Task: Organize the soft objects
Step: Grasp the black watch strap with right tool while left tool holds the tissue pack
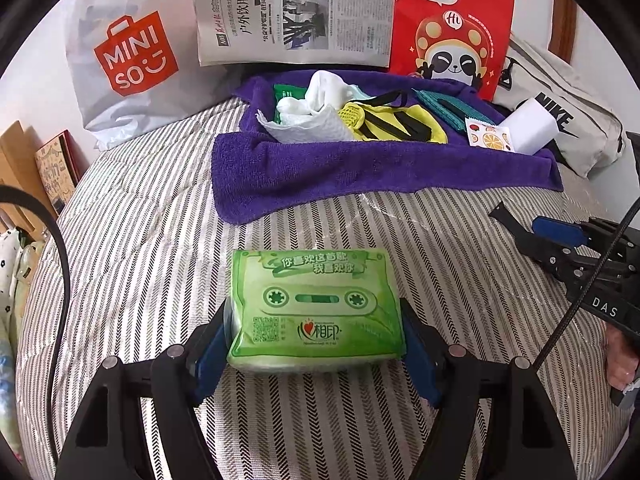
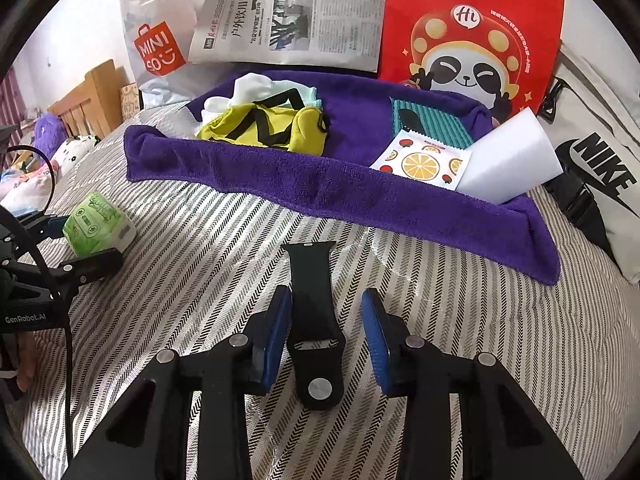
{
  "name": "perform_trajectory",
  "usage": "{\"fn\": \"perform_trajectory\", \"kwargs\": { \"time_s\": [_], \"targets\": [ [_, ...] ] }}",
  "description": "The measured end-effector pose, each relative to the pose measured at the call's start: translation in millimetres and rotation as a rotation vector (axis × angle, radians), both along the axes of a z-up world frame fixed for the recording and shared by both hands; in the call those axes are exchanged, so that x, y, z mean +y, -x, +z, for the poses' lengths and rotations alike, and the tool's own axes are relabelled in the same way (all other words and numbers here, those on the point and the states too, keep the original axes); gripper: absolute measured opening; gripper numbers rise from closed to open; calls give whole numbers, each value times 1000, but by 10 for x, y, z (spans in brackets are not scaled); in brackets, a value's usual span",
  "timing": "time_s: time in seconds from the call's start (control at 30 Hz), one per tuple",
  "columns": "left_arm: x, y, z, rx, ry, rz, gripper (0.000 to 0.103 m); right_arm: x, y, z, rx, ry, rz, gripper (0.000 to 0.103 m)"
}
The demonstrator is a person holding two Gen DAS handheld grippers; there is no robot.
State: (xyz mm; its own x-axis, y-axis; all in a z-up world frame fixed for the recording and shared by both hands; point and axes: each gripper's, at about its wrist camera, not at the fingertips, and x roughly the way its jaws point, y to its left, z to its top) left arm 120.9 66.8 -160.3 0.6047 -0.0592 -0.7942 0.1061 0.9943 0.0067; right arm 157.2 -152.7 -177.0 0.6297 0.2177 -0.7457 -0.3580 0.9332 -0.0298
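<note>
A green pack of tissues (image 1: 316, 304) lies on the striped bed cover (image 1: 140, 240). My left gripper (image 1: 313, 310) is shut on it, with a blue pad against each side. The right wrist view shows the same pack (image 2: 96, 220) at the far left. A black watch strap (image 2: 314, 312) lies flat between the pads of my right gripper (image 2: 327, 292). The left pad is close beside the strap and a gap remains on the right, so that gripper is open. Behind them a purple towel (image 2: 320, 188) holds white cloths (image 1: 316, 108), a yellow and black piece (image 2: 264, 128), a teal cloth (image 2: 432, 124), a fruit-print sachet (image 2: 422, 164) and a white foam block (image 2: 508, 160).
Propped along the back are a white Miniso bag (image 1: 132, 56), a newspaper (image 1: 296, 12) and a red panda bag (image 1: 452, 28). A grey Nike bag (image 2: 600, 168) lies at the right. A wooden headboard (image 2: 92, 96) and soft toys (image 2: 52, 148) are at the left.
</note>
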Motion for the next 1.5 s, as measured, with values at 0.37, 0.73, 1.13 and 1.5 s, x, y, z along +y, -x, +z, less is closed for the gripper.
{"fn": "perform_trajectory", "kwargs": {
  "time_s": [0.37,0.73,1.13,1.5],
  "targets": [
    [-7,2,-8,3,2,0,76,29,22,-4,1,-11,29,26],
    [-7,3,-6,3,0,0,76,41,23,-1,1,-11,41,22],
    [-6,2,-8,3,3,0,75,25,-8,33,52,-17,41,22],
    [-12,4,-6,3,3,0,76,38,-89,58,122,0,52,23]
  ]
}}
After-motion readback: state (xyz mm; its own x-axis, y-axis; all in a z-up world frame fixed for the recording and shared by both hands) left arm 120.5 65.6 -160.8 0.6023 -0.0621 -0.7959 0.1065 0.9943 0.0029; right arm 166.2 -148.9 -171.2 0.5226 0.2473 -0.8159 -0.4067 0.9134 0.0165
